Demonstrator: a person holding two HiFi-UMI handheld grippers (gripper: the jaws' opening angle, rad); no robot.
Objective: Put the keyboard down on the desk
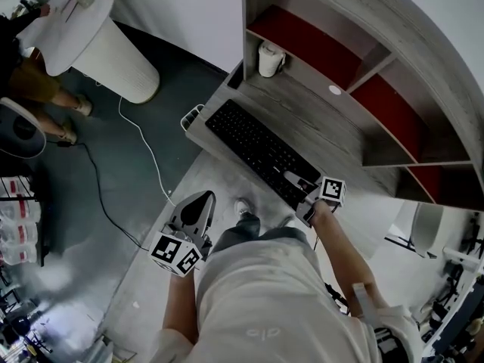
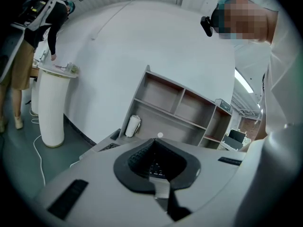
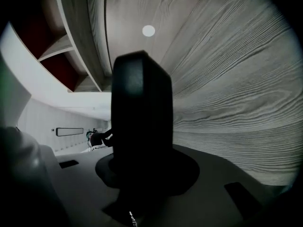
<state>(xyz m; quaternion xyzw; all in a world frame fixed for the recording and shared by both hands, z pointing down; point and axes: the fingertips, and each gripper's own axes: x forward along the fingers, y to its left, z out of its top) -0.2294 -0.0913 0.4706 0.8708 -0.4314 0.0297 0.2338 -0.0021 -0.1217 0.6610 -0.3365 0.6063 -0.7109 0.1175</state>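
Observation:
The black keyboard [image 1: 257, 148] lies slantwise and flat on the grey wooden desk [image 1: 340, 138]. My right gripper [image 1: 301, 190] is at its near right end. In the right gripper view that end [image 3: 142, 108] stands as a dark slab between the jaws and fills the gap, so the jaws are shut on it. My left gripper [image 1: 198, 205] hangs off the desk, low at the left above the floor. Its jaws meet at the tips [image 2: 154, 143] with nothing between them.
A white mug [image 1: 268, 57] stands at the desk's back left, and a small white disc [image 1: 335, 90] lies on the top. Shelves with red backs [image 1: 378, 89] rise behind the desk. A white round table [image 1: 113, 51], a person [image 1: 38, 82] and a white cable [image 1: 144, 146] occupy the floor at the left.

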